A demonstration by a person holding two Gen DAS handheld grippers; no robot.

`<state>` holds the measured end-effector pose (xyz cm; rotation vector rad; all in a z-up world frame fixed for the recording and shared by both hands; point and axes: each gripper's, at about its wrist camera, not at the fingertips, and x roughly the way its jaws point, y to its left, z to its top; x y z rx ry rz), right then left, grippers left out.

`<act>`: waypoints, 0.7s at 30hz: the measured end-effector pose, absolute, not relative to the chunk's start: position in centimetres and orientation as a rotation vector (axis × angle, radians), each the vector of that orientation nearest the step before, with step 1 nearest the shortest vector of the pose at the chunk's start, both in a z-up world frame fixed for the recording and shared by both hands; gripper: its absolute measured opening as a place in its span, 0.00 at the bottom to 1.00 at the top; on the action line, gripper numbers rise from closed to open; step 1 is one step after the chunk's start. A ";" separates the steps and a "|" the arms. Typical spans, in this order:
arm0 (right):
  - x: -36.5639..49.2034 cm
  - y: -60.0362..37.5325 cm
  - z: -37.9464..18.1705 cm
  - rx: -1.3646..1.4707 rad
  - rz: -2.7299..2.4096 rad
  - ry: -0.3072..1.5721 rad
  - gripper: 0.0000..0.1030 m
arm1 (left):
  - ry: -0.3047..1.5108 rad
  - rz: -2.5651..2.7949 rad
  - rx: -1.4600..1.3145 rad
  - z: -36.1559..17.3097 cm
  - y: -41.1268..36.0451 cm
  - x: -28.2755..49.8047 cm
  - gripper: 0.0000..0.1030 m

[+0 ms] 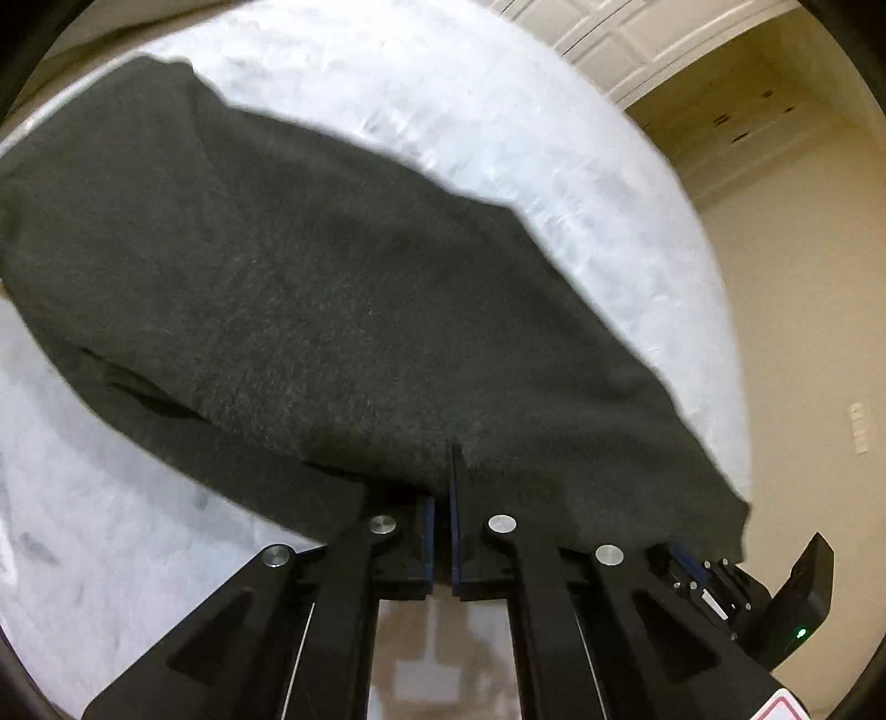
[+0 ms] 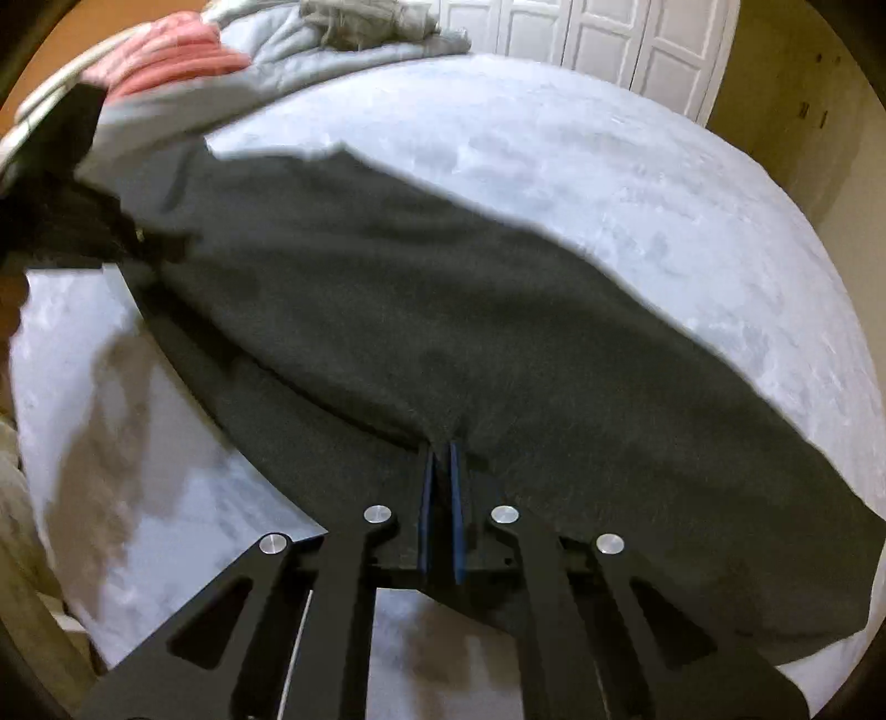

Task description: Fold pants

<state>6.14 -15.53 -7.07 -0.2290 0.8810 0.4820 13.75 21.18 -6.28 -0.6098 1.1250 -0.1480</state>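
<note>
- Pale bed cover (image 2: 554, 166): keep it flat under the fold.
- Dark pants (image 1: 310, 288), spread lengthwise on it, near edge pinched twice: carry over evenly, edges matched.
- Left gripper (image 1: 441, 487), right gripper (image 2: 441, 459): both clenched on pants fabric; keep level, release together.

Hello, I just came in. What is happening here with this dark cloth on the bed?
A person is folding a pair of dark pants spread on a pale bed cover, with a hand-held gripper in each hand. The left hand-held gripper is shut on the near edge of the fabric, and the right hand-held gripper is shut on the edge as well. The cloth lies stretched out flat between them. A heap of other clothes waits at the far side of the bed.
</note>
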 end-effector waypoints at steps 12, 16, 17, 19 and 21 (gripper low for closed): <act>3.0 -19.0 -5.8 -0.225 0.418 0.910 0.41 | 1.118 -0.196 -0.627 -5.5 25.3 10.6 0.19; 2.3 -20.1 -3.7 -0.101 0.404 0.856 0.66 | 0.917 -0.030 -0.710 -2.5 32.2 9.0 0.61; 2.6 -20.4 -3.9 -0.035 0.423 0.874 0.65 | 0.908 0.010 -0.734 -2.7 33.7 9.0 0.61; 3.9 -19.9 -4.7 0.012 0.450 0.920 0.65 | 0.930 0.059 -0.834 -4.4 36.8 9.6 0.61; 4.7 -19.2 -5.8 -0.003 0.418 0.965 0.65 | 0.950 0.042 -0.970 -6.5 39.6 10.7 0.61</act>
